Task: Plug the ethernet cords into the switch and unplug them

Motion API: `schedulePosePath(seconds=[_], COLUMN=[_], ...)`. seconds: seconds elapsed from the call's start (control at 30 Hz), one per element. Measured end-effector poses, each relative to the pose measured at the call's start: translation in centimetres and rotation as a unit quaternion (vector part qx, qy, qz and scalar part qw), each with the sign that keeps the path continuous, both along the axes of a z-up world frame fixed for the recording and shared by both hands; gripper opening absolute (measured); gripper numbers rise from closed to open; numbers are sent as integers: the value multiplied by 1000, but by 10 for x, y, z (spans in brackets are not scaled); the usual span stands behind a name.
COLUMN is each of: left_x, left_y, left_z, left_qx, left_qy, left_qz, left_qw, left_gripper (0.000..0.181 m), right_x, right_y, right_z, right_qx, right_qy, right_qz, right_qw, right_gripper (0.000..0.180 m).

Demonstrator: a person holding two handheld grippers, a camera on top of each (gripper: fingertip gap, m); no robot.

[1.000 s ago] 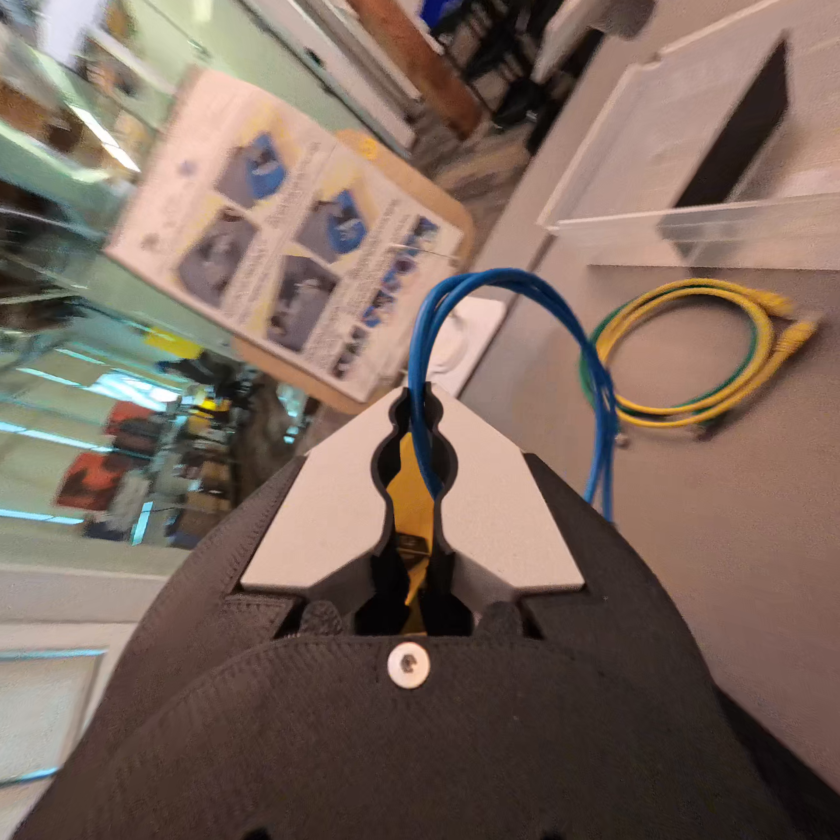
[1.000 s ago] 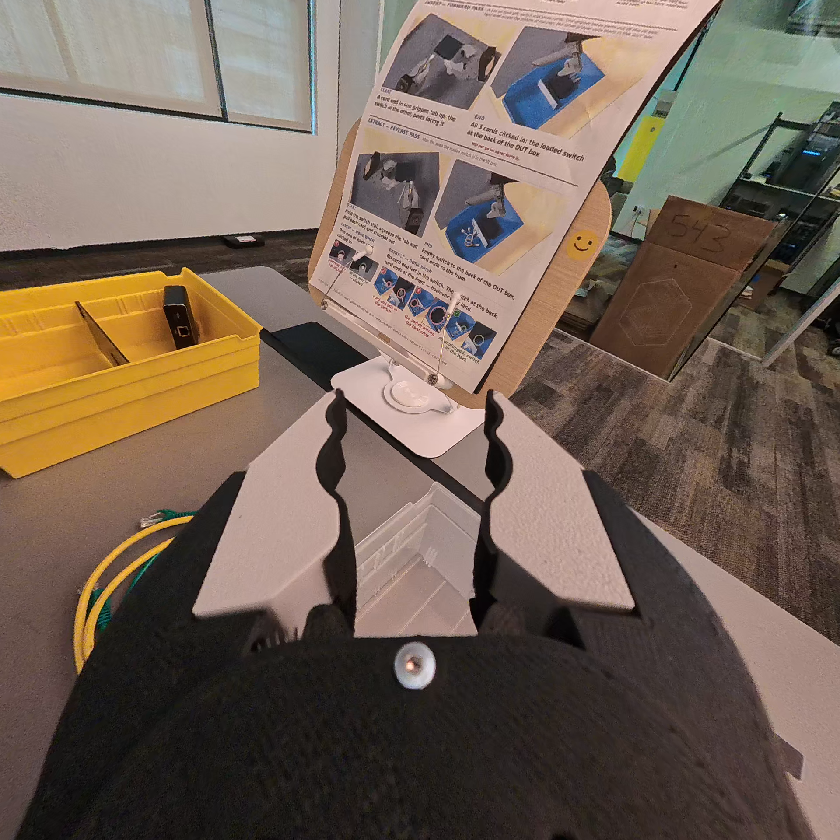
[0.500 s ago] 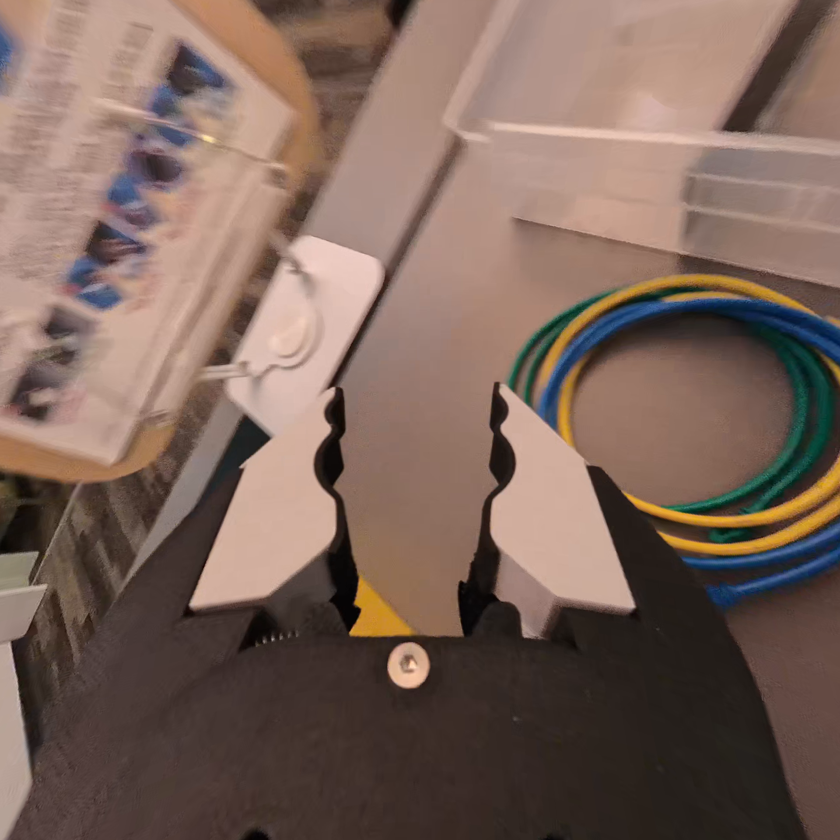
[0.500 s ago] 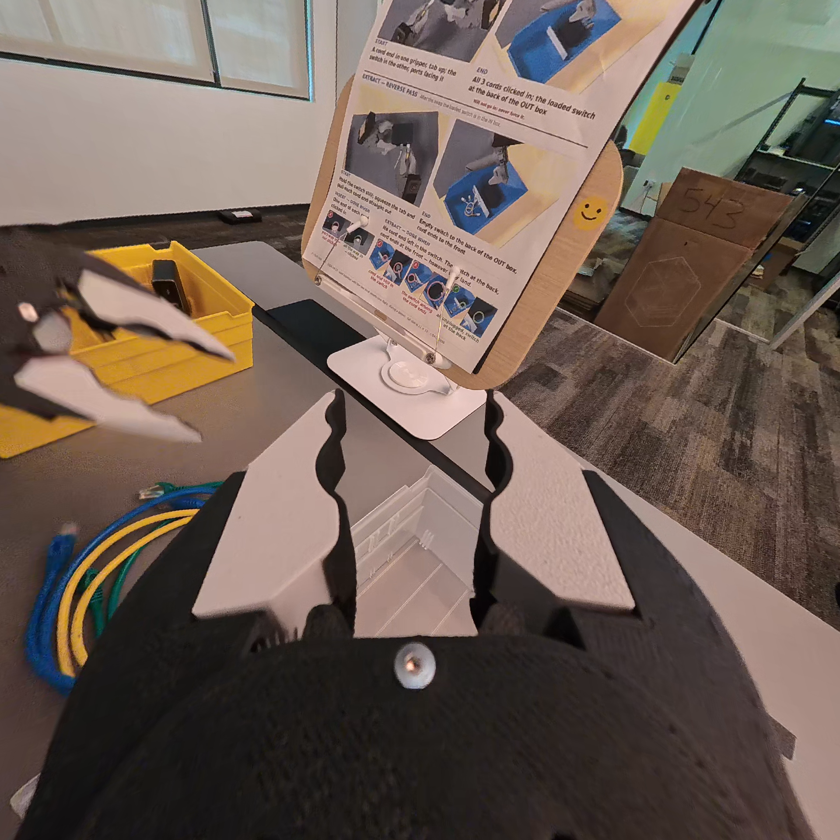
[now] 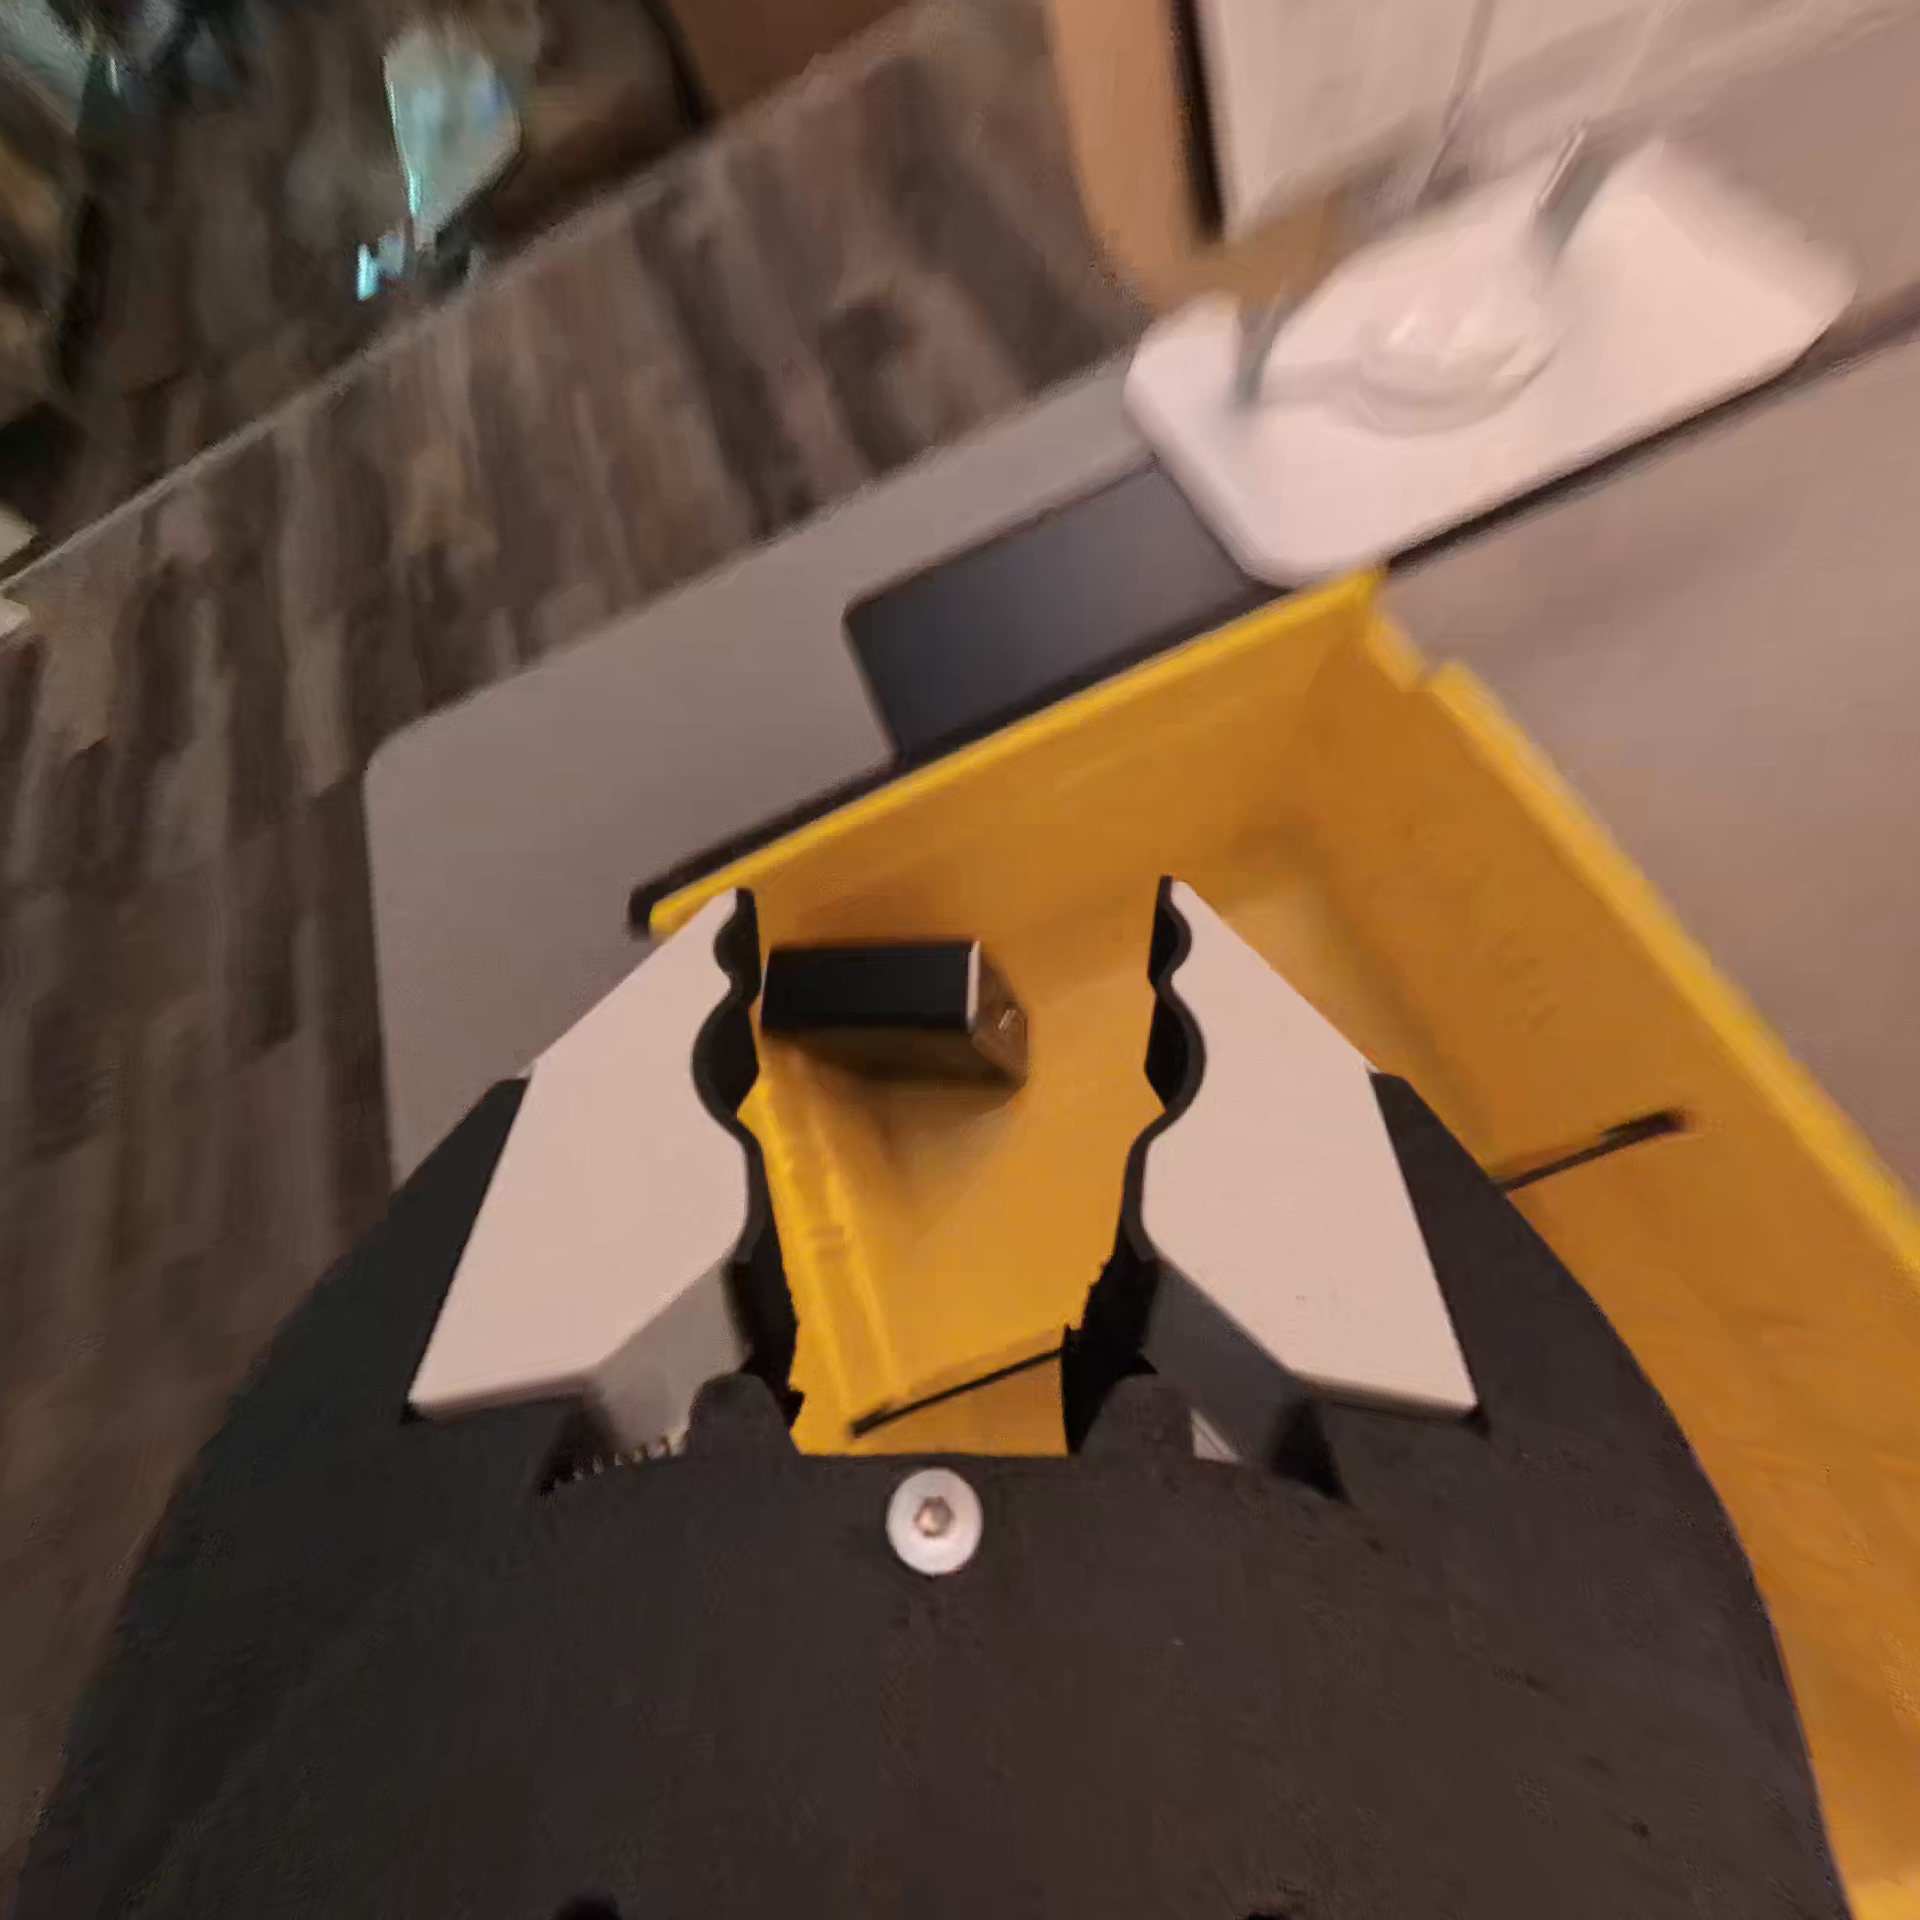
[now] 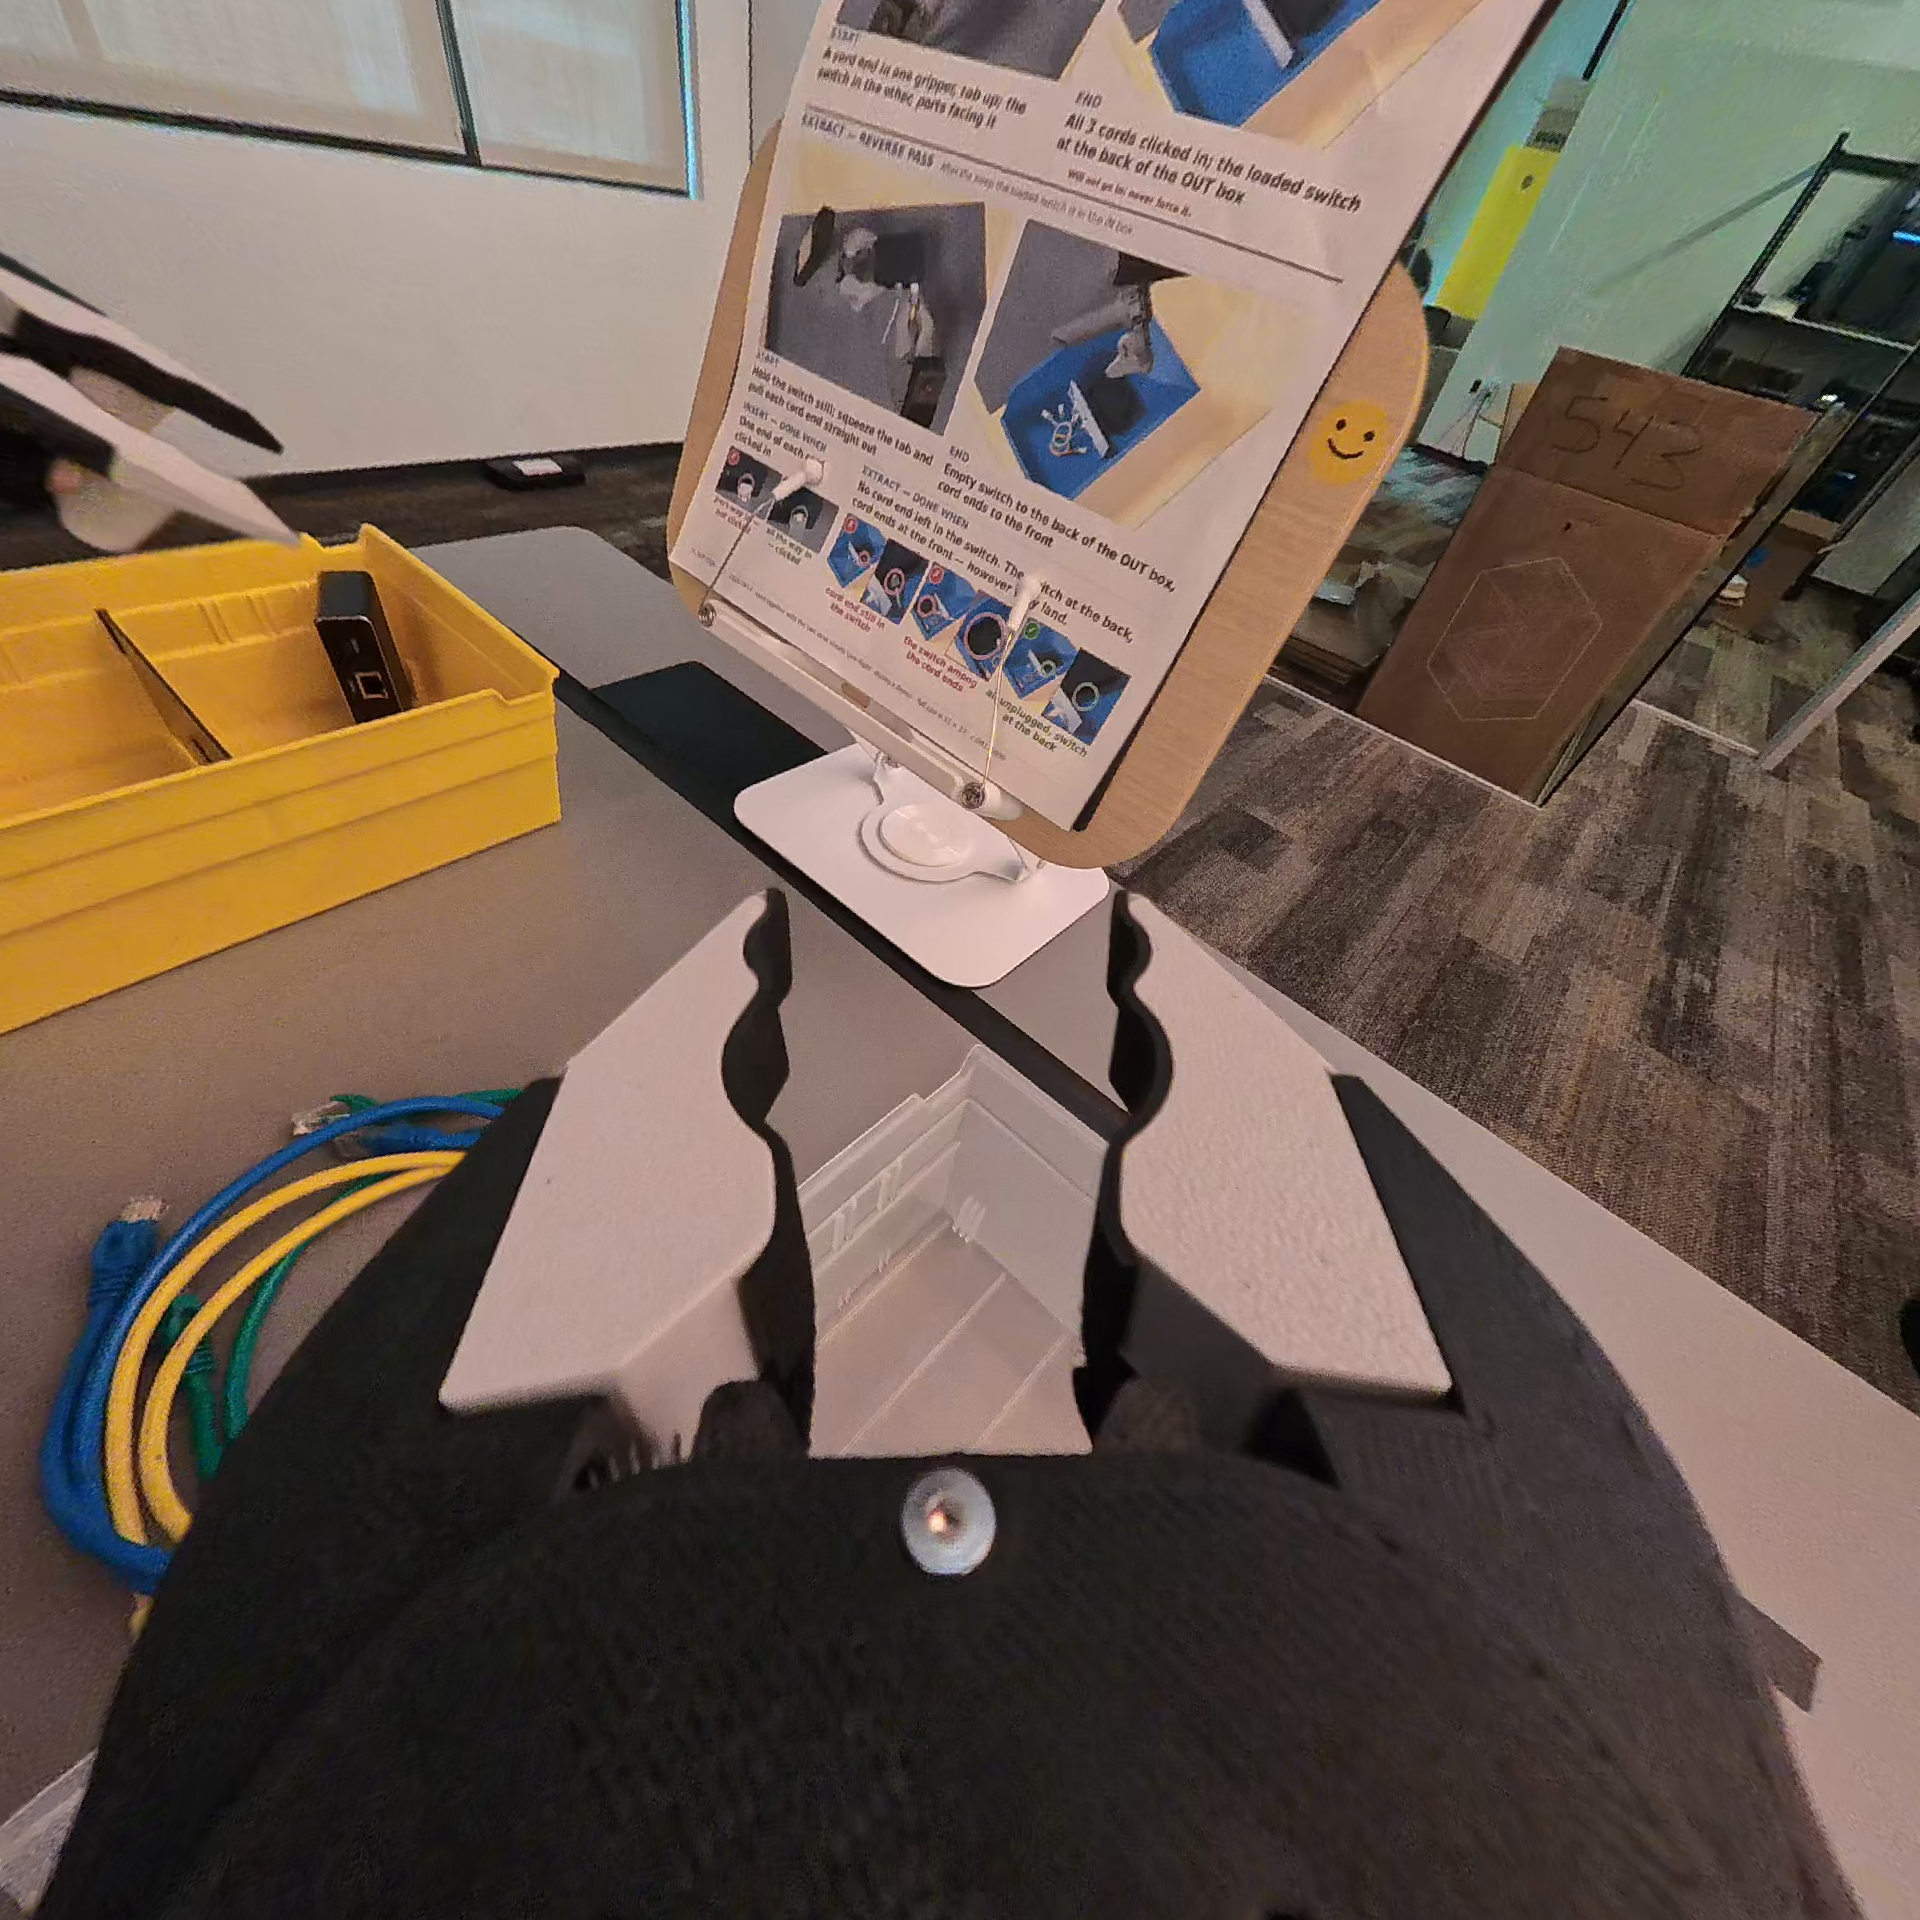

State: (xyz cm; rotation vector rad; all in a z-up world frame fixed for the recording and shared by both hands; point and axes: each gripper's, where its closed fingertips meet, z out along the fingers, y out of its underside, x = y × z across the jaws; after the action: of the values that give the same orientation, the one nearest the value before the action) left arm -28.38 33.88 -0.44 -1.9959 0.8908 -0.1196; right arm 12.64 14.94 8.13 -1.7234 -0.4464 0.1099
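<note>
The black switch [image 5: 883, 1008] lies in the back compartment of the yellow bin [image 5: 1403, 831]. My left gripper [image 5: 953, 899] is open and empty, hovering over the bin with the switch just beyond its left fingertip. In the right wrist view the switch [image 6: 358, 644] leans on the bin's [image 6: 260, 831] back wall, with the left gripper [image 6: 135, 436] above it. The blue cord [image 6: 94, 1351], yellow cord [image 6: 208, 1247] and green cord [image 6: 249, 1340] lie coiled together on the grey table. My right gripper [image 6: 951, 904] is open and empty above a clear bin [image 6: 935, 1247].
An instruction sheet on a board [image 6: 1039, 416] stands on a white base [image 6: 935, 883] at the table's far edge, beside a black pad [image 6: 696, 717]. A thin black divider [image 6: 156, 686] splits the yellow bin. Carpeted floor lies past the table edge. The grippers' ends are close to 45 centimetres from one another. To reach the black switch [image 5: 883, 1008] in a straight line is about 7 centimetres for my left fingers, about 50 centimetres for my right.
The left gripper let go of the blue cord, which now lies on the yellow and green coil. It opened and swung over the yellow bin to the switch. The right gripper stayed open, nearly still.
</note>
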Motion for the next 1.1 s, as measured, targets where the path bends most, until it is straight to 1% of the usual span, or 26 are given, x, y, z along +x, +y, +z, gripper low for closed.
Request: schedulePosePath(seconds=[0.07,0.1,0.17,0.2,0.23,0.33,0.4,0.47,0.53,0.6,0.7,0.77,0.83,0.9,0.97,1.0,1.1], left_x=[-16,-21,-18,-14,-14,-24,-36,-37,-40,-42,-41,-35,-22,-13,-8,-9,-11], left_y=[7,9,10,11,13,24,30,31,31,29,18,7,3,5,9,12,17], left_z=[-32,-42,-60,-67,-72,-79,-82,-90,-95,-94,-95,-98,-97,-94,-94,-95,-103], left_qx=[-25,-31,-65,-85,-94,-70,-55,-65,-67,-62,-91,-105,-94,-84,-86,-85,-98], left_qy=[106,141,157,155,160,222,269,272,277,292,303,321,324,301,273,264,246], left_qz=[30,42,55,66,82,119,139,133,127,115,110,86,55,38,33,35,35], left_qw=[994,989,984,982,979,965,951,951,950,947,942,937,940,949,958,960,964], left_gripper=[75,76,77,84,87,93,94,92,79,79,79,79,81,83,98,103,109], right_x=[-2,-3,-5,-6,-7,-8,-9,-9,-9,-9,-8,-7,-8,-8,-8,-8,-9], right_y=[1,2,3,4,5,6,7,7,6,6,6,6,6,6,6,7,7], right_z=[-3,-4,-6,-8,-9,-14,-16,-16,-16,-15,-15,-15,-15,-16,-17,-17,-17], right_qx=[-4,-5,-8,-11,-14,-22,-24,-25,-24,-23,-23,-22,-23,-25,-26,-26,-27], right_qy=[-7,-9,-9,-10,-12,-21,-25,-27,-27,-25,-23,-23,-24,-26,-27,-26,-23], right_qz=[0,0,2,3,3,5,5,6,7,7,7,7,7,7,7,7,9], right_qw=[1000,1000,1000,1000,1000,1000,999,999,999,999,999,999,999,999,999,999,999], right_gripper=[62,62,61,61,61,61,61,61,61,61,61,61,61,61,61,61,61])
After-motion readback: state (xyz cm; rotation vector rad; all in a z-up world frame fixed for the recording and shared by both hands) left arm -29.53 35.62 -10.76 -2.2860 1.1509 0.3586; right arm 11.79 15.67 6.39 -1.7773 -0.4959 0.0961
